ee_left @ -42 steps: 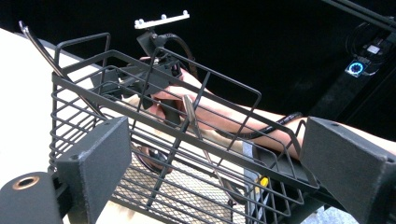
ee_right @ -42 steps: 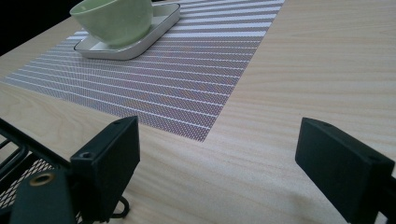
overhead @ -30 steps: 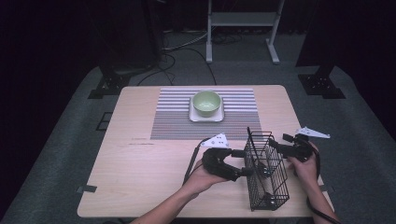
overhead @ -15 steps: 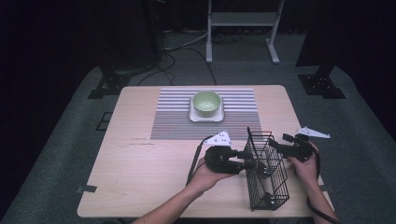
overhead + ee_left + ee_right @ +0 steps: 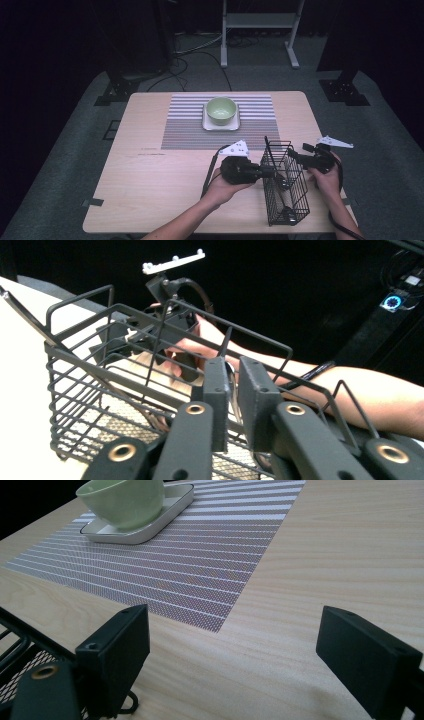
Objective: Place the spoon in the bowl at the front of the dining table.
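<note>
I had a pale wooden table (image 5: 150,190) in a dark room, a striped mat (image 5: 185,125) carrying a green bowl (image 5: 221,109) on a white tray (image 5: 221,125). The black wire basket (image 5: 285,185) stood at the near right edge; my left gripper (image 5: 234,395) had just been closing, pinching a thin metal handle (image 5: 231,385) inside; my right gripper (image 5: 232,645) gaped beside it

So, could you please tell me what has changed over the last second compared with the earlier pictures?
The left tool has just been closing its jaws inside the black wire basket, and they now pinch a thin silvery metal utensil handle between the pads. Both hands kept their places. The right tool stays open beside the basket, and the green bowl on its white square plate is unmoved.
</note>
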Tool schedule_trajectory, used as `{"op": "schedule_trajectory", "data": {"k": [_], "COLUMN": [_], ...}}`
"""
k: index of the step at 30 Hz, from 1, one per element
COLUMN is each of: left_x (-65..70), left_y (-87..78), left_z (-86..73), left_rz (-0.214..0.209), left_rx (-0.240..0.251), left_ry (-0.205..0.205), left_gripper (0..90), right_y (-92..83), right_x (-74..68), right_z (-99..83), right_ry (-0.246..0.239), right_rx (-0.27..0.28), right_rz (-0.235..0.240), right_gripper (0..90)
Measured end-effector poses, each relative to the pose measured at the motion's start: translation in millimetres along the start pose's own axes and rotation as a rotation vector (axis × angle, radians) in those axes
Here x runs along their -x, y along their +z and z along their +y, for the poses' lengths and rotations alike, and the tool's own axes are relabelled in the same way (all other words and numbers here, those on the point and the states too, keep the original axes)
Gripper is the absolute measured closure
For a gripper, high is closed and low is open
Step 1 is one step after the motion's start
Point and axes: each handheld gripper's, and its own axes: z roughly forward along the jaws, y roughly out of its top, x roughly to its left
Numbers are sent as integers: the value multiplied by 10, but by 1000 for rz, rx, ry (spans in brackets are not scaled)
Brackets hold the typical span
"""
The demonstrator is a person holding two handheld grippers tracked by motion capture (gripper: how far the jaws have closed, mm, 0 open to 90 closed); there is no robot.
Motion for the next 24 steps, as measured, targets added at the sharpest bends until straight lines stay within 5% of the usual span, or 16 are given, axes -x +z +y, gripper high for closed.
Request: {"op": "schedule_trajectory", "data": {"k": [5,11,24], "left_x": [25,47,-24], "left_y": [9,24,-64], "left_z": [0,10,13], "left_rz": [-50,-65,-52], "left_rx": [38,45,98], "left_ry": [-47,-55,-125], "left_gripper": [884,887,890], "right_y": [0,-1,-10], "right_x": [0,3,12], "right_z": [0,0,-2], "right_ry": [-1,-1,-2], "right_rx": [0,-1,1], "right_rz": [0,1,1], "right_gripper": [128,128,129]}}
